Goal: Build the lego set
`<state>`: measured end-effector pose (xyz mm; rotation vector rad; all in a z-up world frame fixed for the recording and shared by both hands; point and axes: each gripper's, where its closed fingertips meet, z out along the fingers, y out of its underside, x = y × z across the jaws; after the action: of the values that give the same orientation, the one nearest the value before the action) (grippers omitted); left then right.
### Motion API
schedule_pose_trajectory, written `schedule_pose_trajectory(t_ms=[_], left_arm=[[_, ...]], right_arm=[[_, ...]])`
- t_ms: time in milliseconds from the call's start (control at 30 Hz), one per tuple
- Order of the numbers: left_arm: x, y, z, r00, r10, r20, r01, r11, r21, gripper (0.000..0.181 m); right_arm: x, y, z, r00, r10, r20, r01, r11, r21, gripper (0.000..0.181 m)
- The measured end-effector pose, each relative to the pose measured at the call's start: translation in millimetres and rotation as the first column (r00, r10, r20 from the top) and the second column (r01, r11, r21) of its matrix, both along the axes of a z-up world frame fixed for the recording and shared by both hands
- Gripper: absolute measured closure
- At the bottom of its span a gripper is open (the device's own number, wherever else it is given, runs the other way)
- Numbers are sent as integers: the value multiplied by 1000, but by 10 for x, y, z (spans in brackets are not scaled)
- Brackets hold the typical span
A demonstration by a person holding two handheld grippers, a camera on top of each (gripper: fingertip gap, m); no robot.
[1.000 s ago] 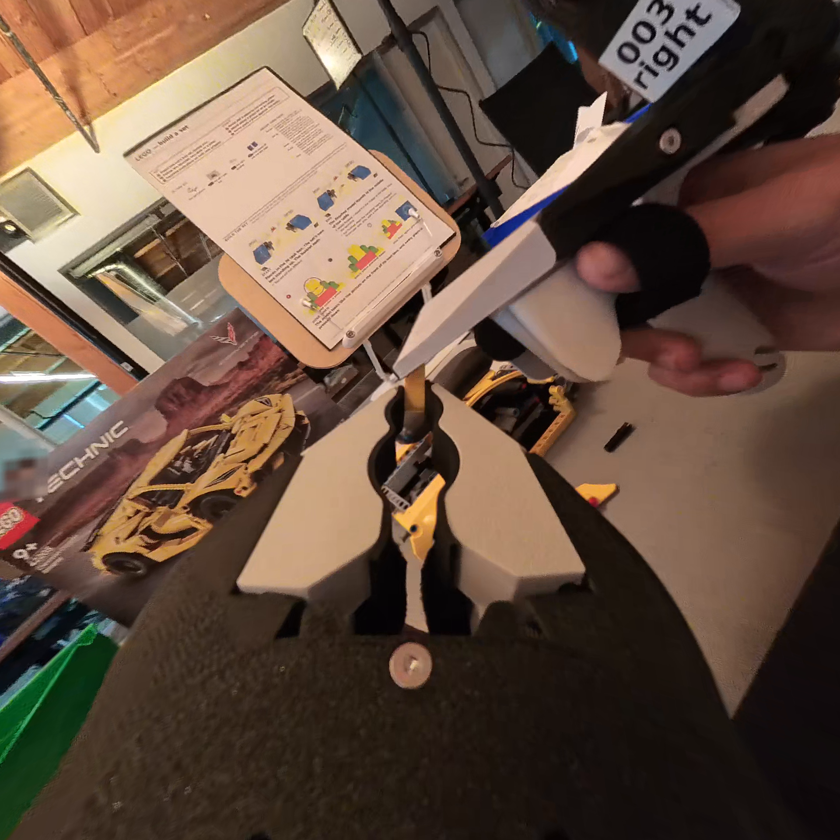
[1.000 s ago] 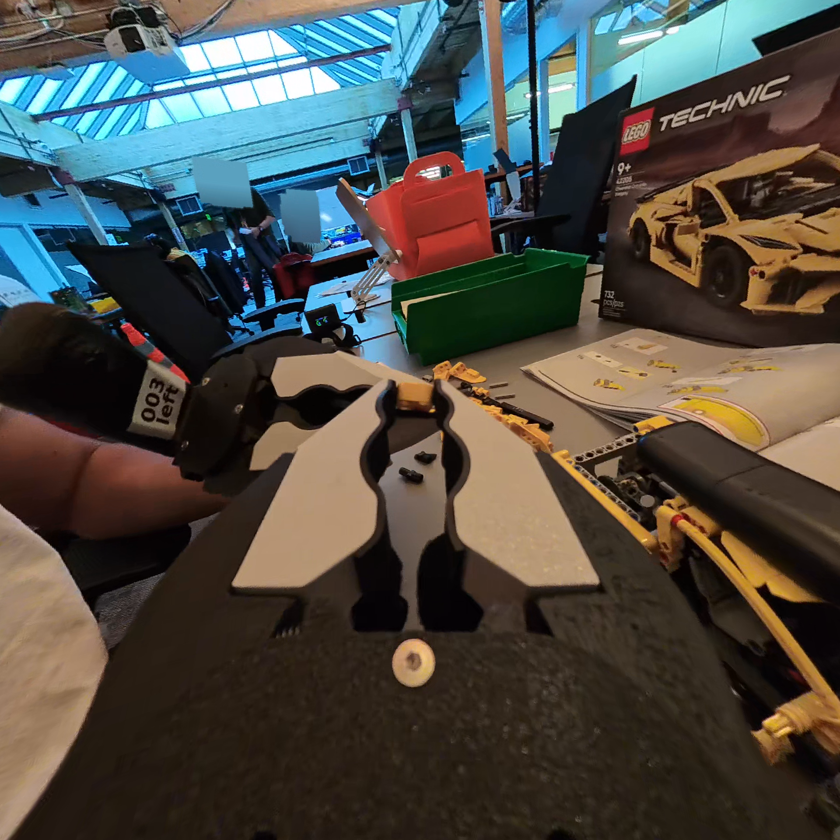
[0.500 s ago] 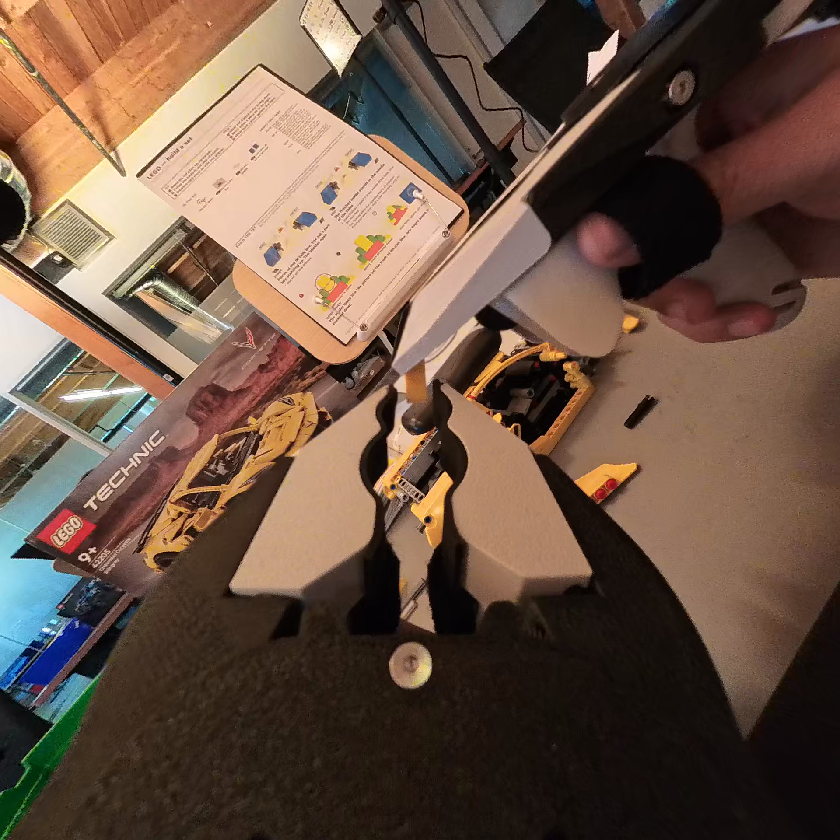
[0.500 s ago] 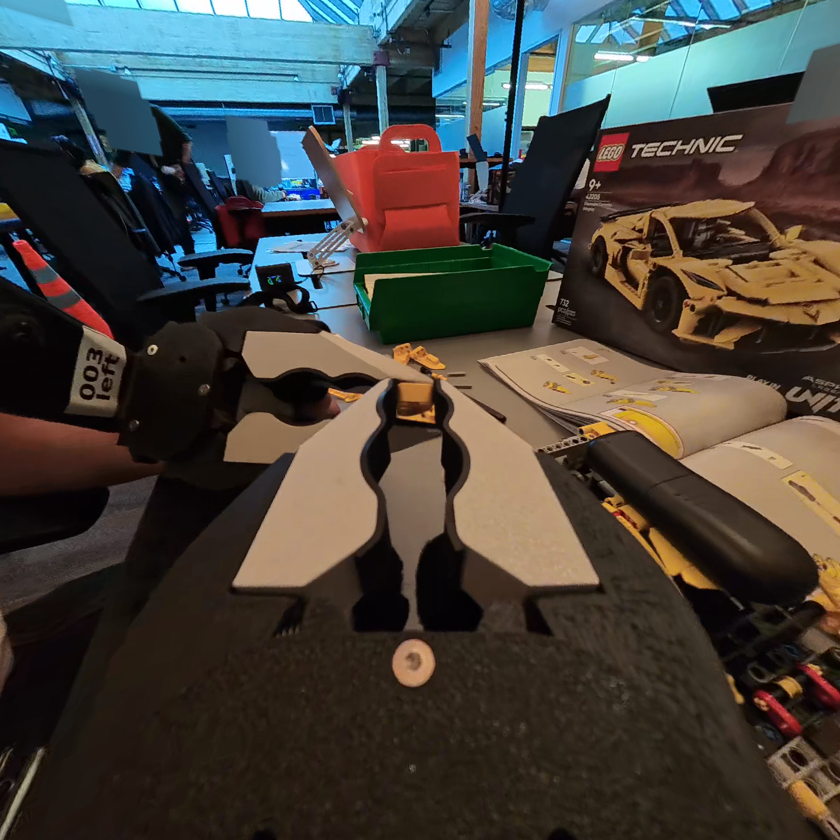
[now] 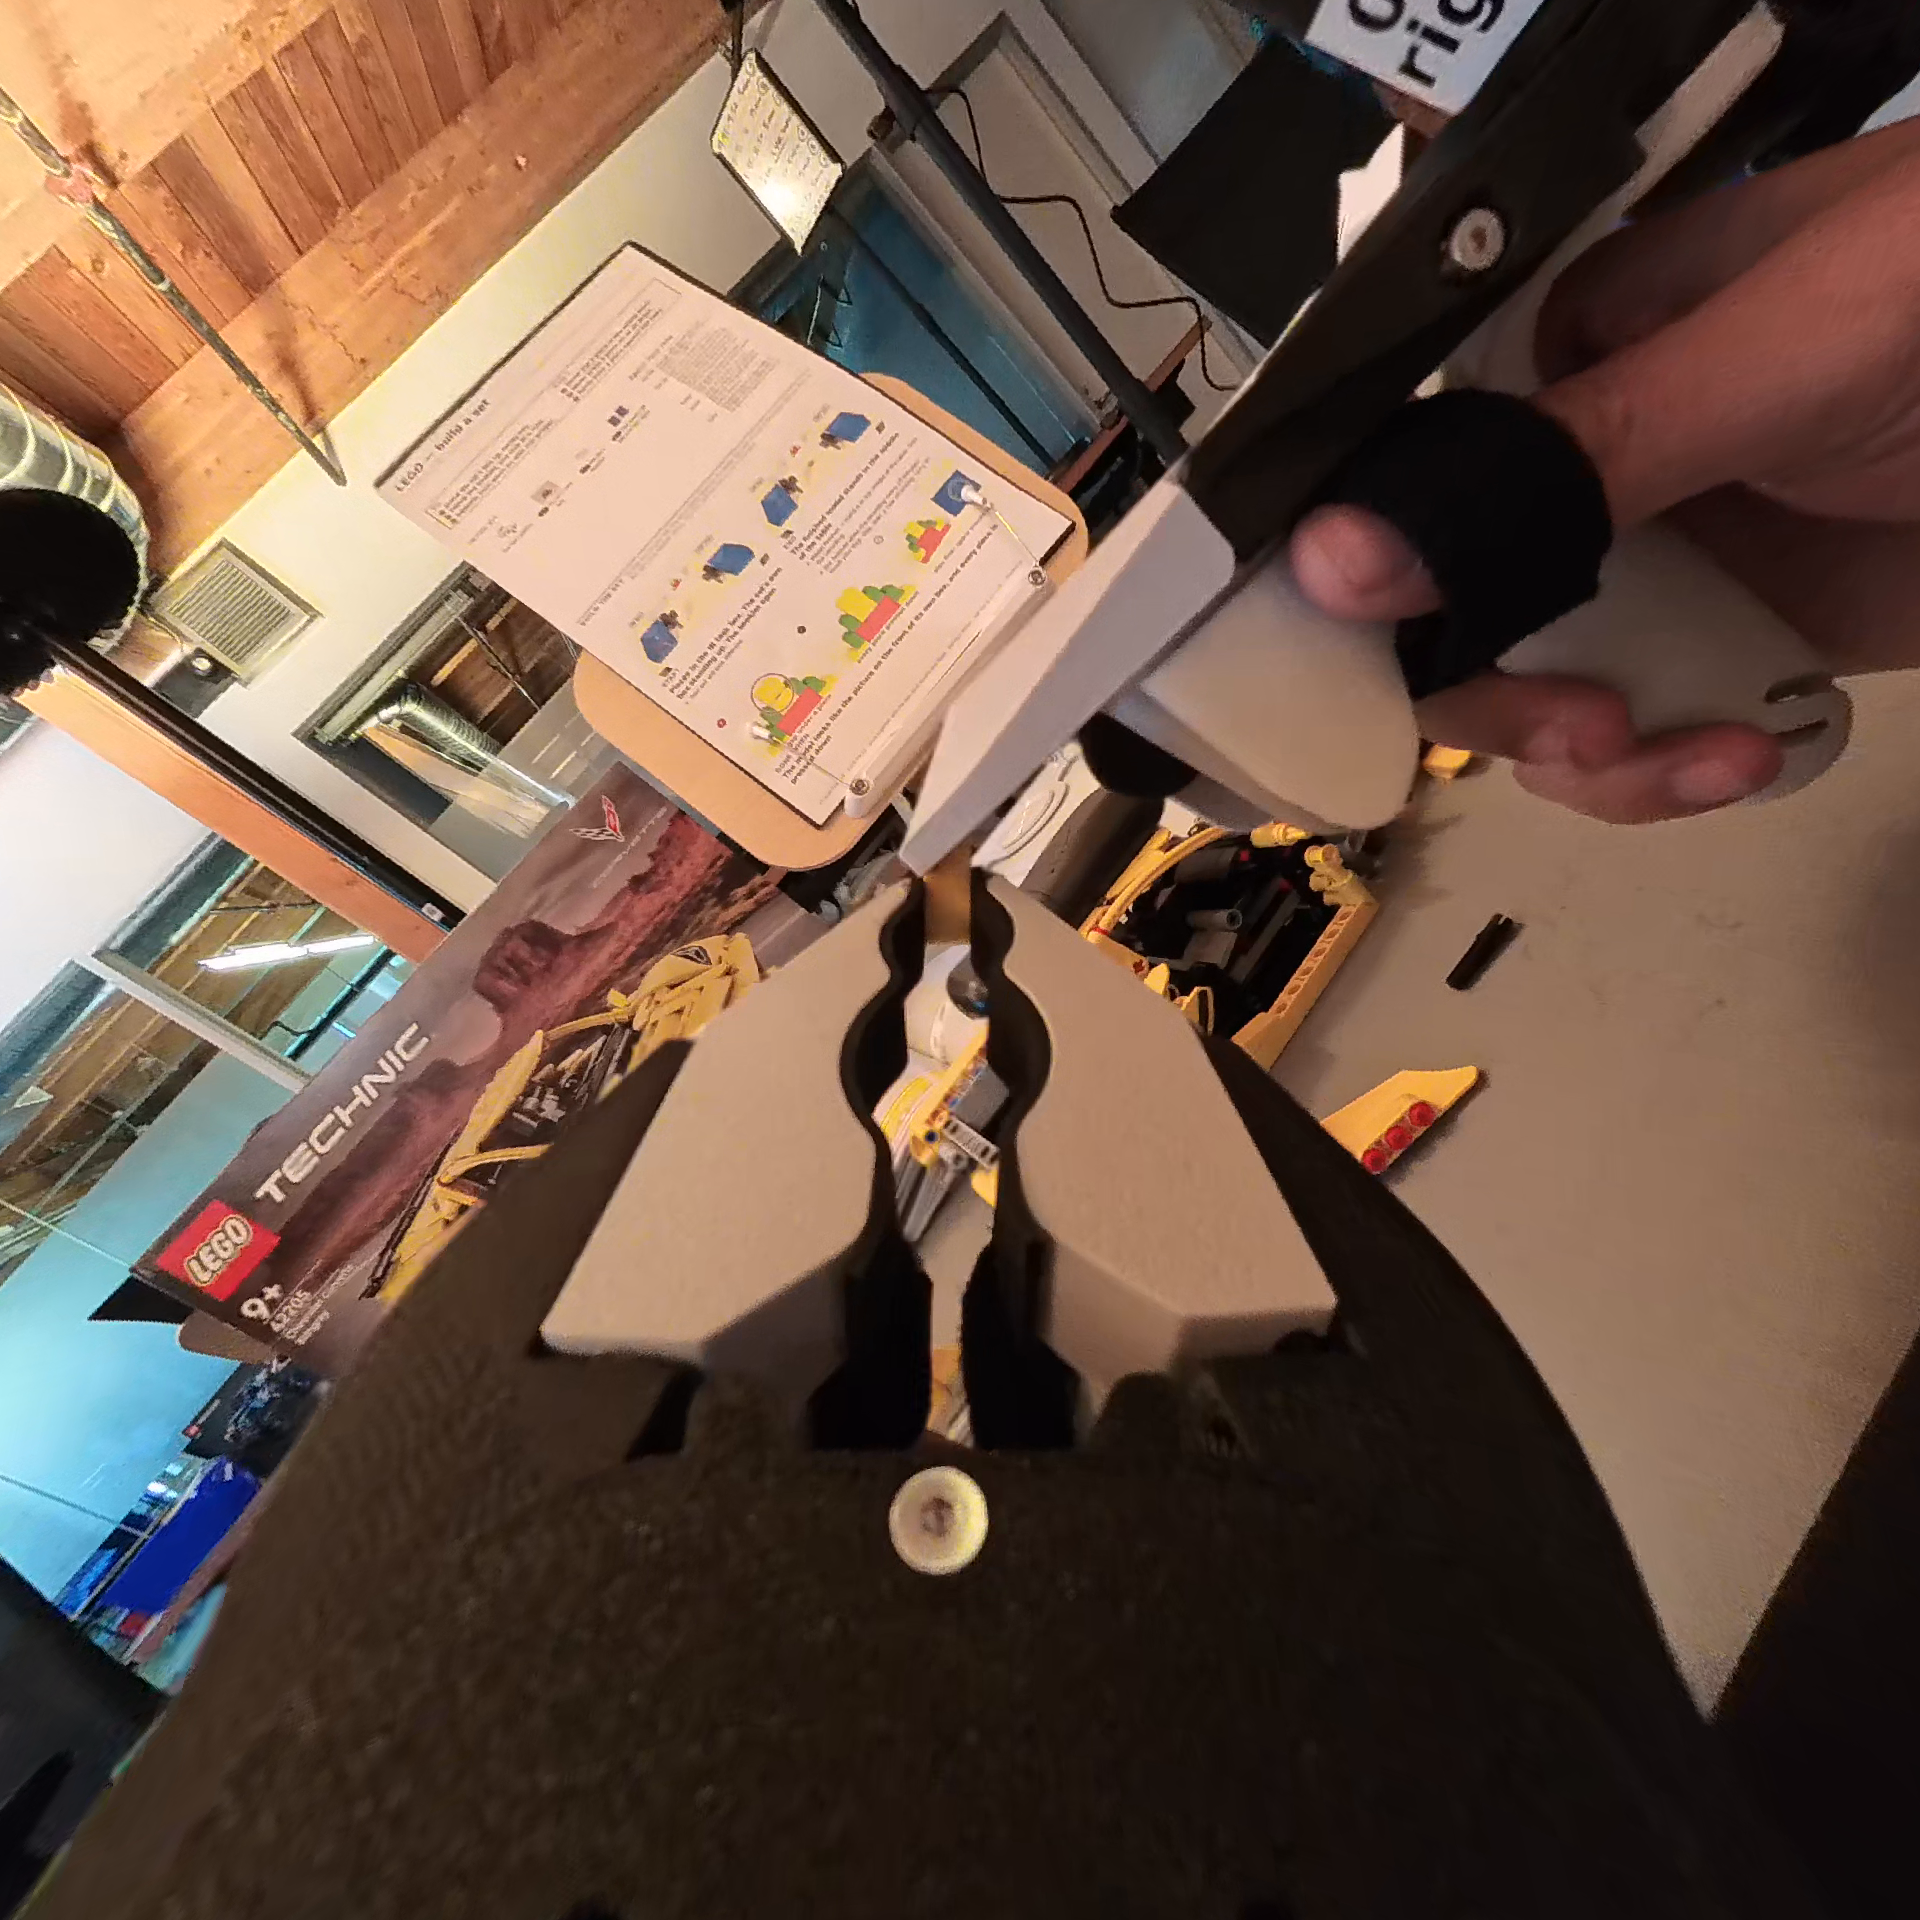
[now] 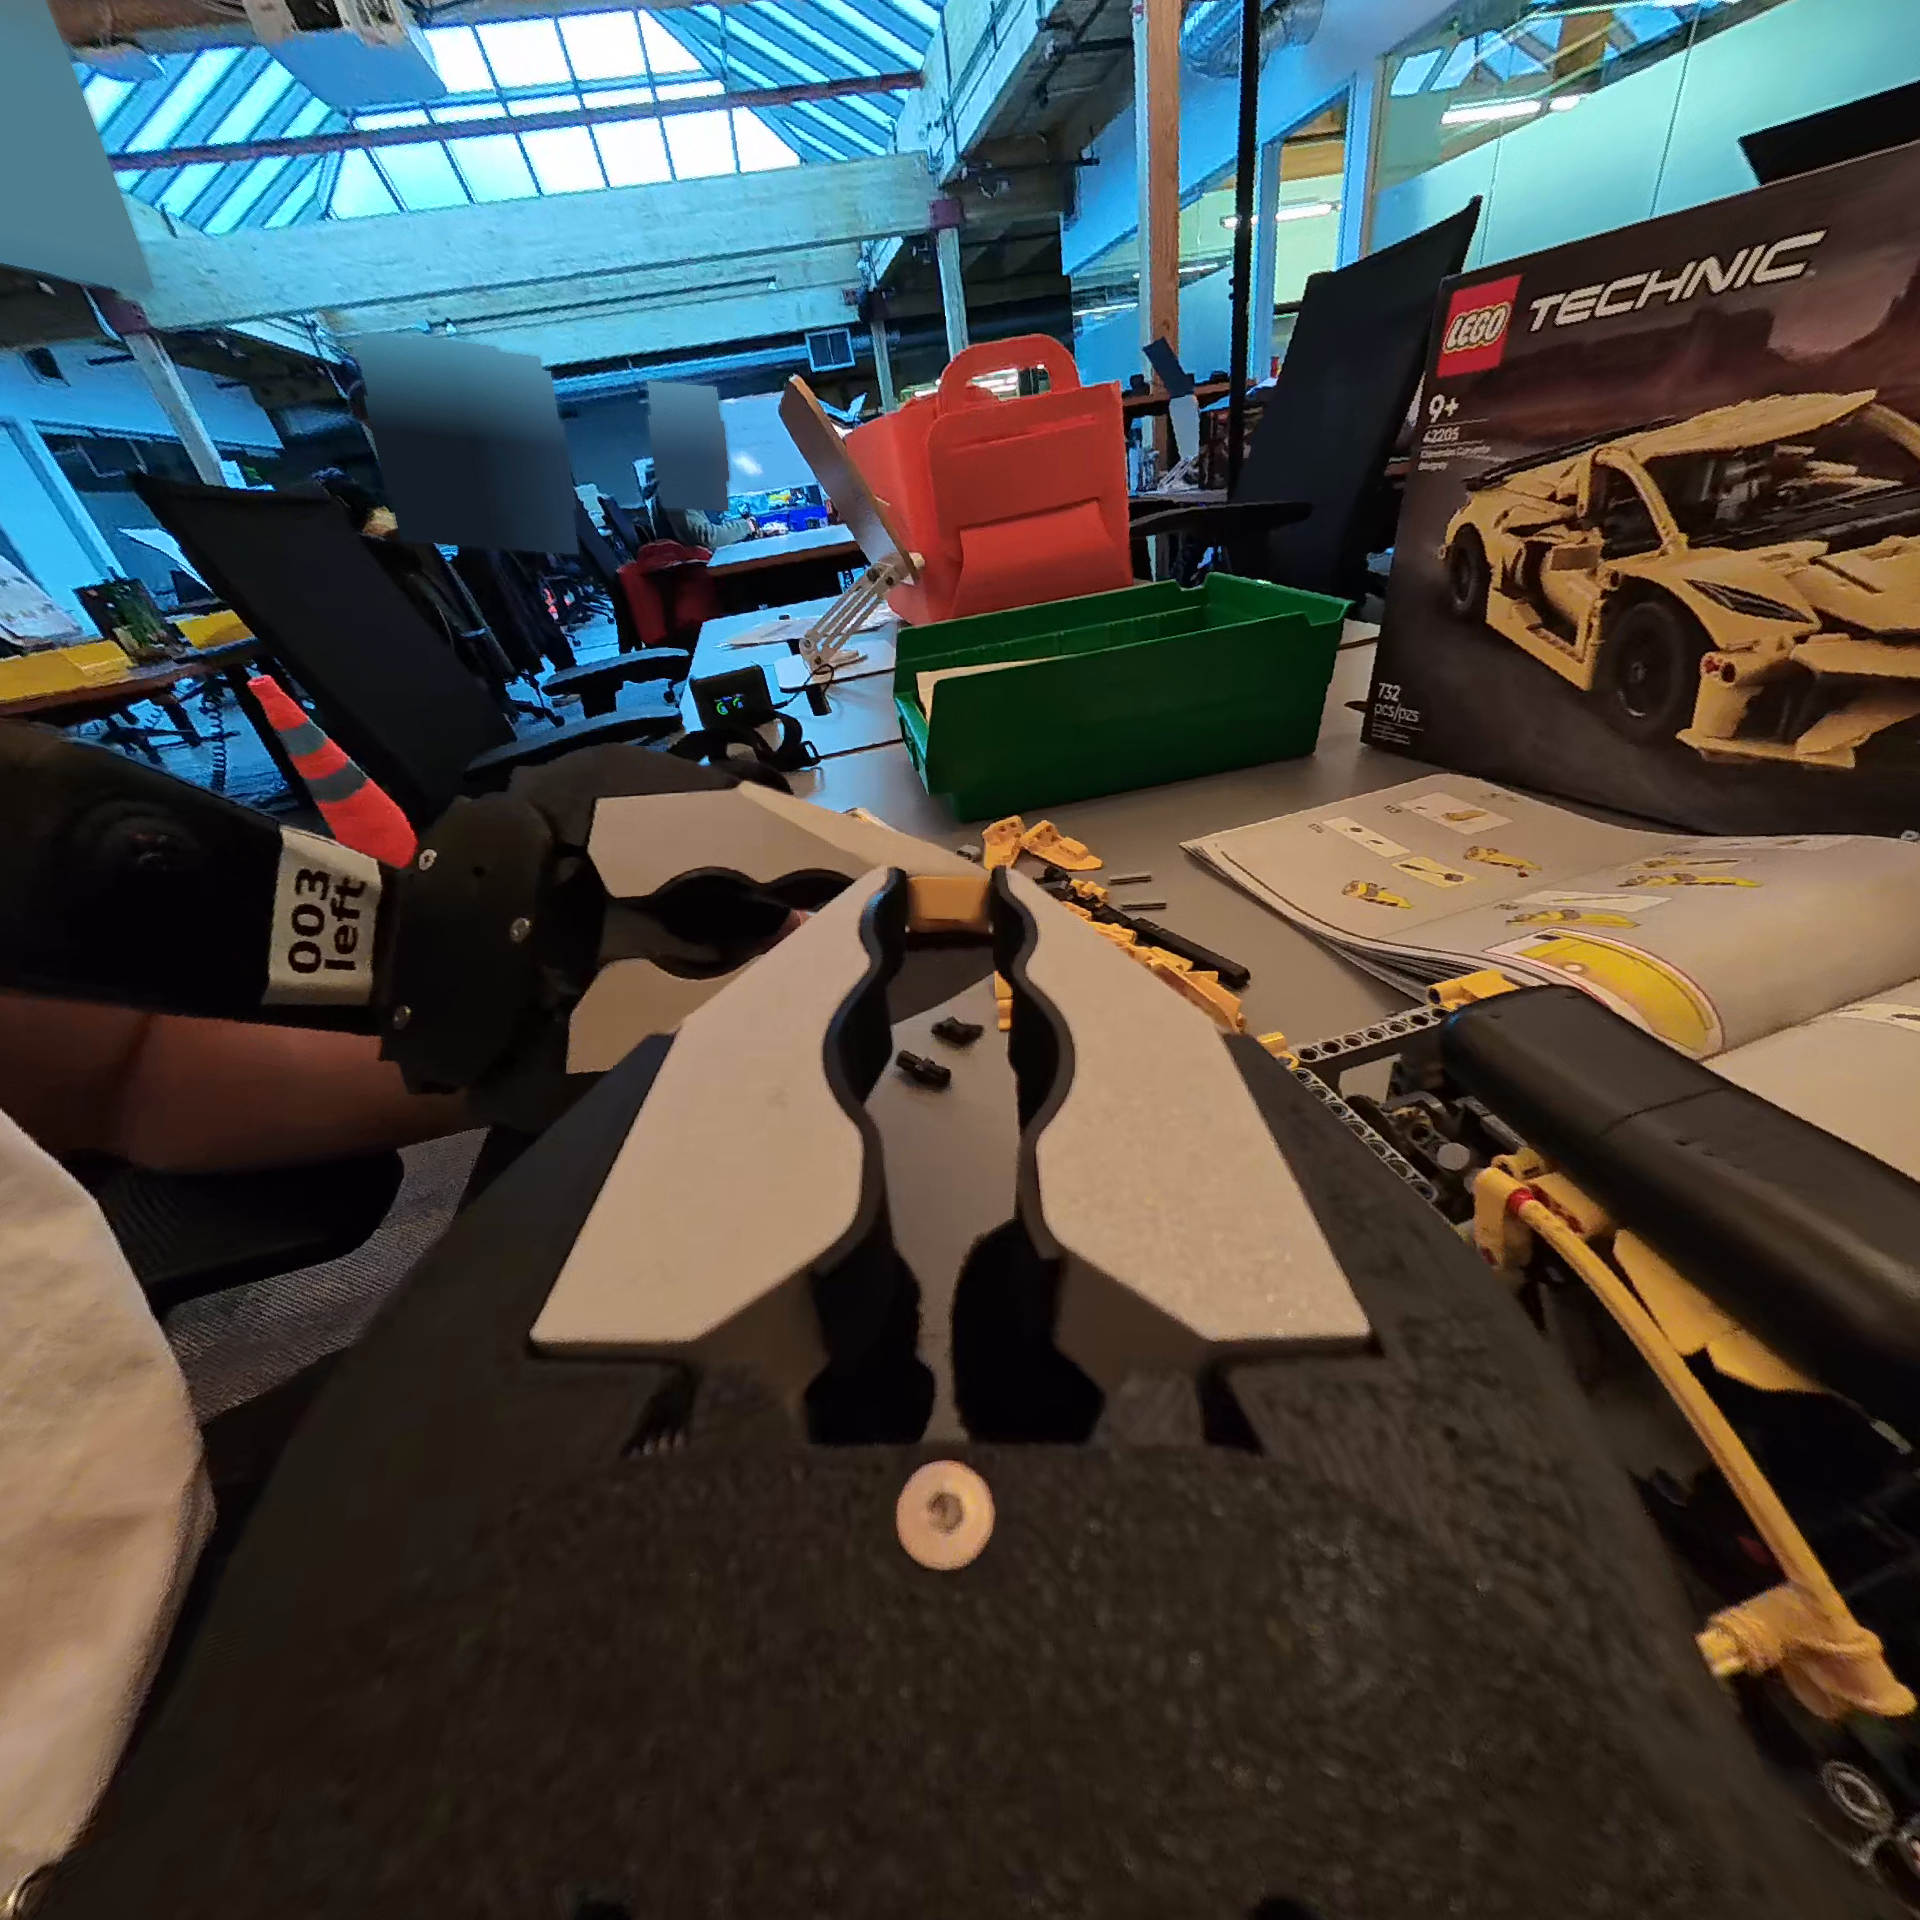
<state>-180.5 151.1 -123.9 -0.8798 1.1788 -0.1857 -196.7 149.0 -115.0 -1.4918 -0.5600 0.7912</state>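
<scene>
Sitting pinched between both hand-held gripper (image 6: 948, 902) tips: yellow piece (image 6: 945, 900).

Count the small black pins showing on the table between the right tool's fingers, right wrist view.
2. One black pin lies farther away; the other sits nearer, slightly left, both loose on the grey table. The fingers may hide more.
</scene>
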Motion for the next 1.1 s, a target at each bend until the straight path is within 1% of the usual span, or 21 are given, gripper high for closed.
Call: schedule_pose_trajectory(t_ms=[167, 333, 533, 633, 700, 733, 800, 833, 867, 900, 933, 967, 1000, 1033, 1100], left_arm=[[-11, 19, 1, 1000, -2, 13, 3, 999, -42, 174], [-6, 19, 3, 999, 49, -3, -48, 997, 52, 173], [-2, 7, -5, 999, 52, -11, -51, 996, 79, 173], [-5, 4, -10, 999, 48, -25, -45, 995, 90, 174], [-10, 25, -22, 1000, 23, -11, -23, 1000, 6, 174], [-26, 65, -27, 1000, 18, 3, -18, 998, -59, 174], [-77, 171, -38, 999, 11, 39, -4, 981, -194, 174], [-104, 221, -41, 998, 7, 62, 10, 965, -262, 174], [-128, 262, -42, 996, 1, 88, 28, 944, -328, 174], [-142, 298, -48, 994, -4, 112, 47, 919, -392, 174], [-145, 331, -68, 992, -6, 128, 64, 889, -453, 174], [-140, 359, -100, 991, -9, 135, 77, 860, -504, 174], [-130, 377, -132, 990, -14, 137, 87, 836, -543, 174], [-120, 386, -158, 991, -16, 136, 92, 819, -567, 174], [-105, 391, -182, 992, -15, 129, 87, 813, -576, 174]], right_arm=[[-5, 10, -42, 1000, -8, 25, 8, 1000, -6, 167], [0, 13, -57, 998, -25, 52, 26, 1000, -9, 168], [4, 10, -74, 999, -7, 34, 8, 999, -38, 168], [2, 6, -77, 999, -4, 45, 5, 1000, -29, 168], [20, 2, -53, 999, 8, 52, -8, 1000, -5, 166], [78, -8, 7, 999, 12, 37, -13, 1000, 10, 160], [335, 3, 120, 999, -18, 40, 17, 1000, 23, 156], [513, 23, 98, 995, -47, 86, 47, 999, -2, 155], [677, 13, 12, 987, -50, 156, 59, 997, -57, 152], [813, -45, -142, 972, -21, 233, 57, 987, -149, 152], [949, -121, -353, 945, 17, 327, 66, 968, -242, 151], [1095, -199, -591, 904, 41, 425, 105, 943, -315, 148], [1208, -278, -811, 866, 60, 496, 144, 921, -362, 141], [1257, -352, -988, 847, 74, 526, 166, 903, -395, 140], [1187, -429, -1186, 859, 83, 505, 162, 892, -422, 146]])
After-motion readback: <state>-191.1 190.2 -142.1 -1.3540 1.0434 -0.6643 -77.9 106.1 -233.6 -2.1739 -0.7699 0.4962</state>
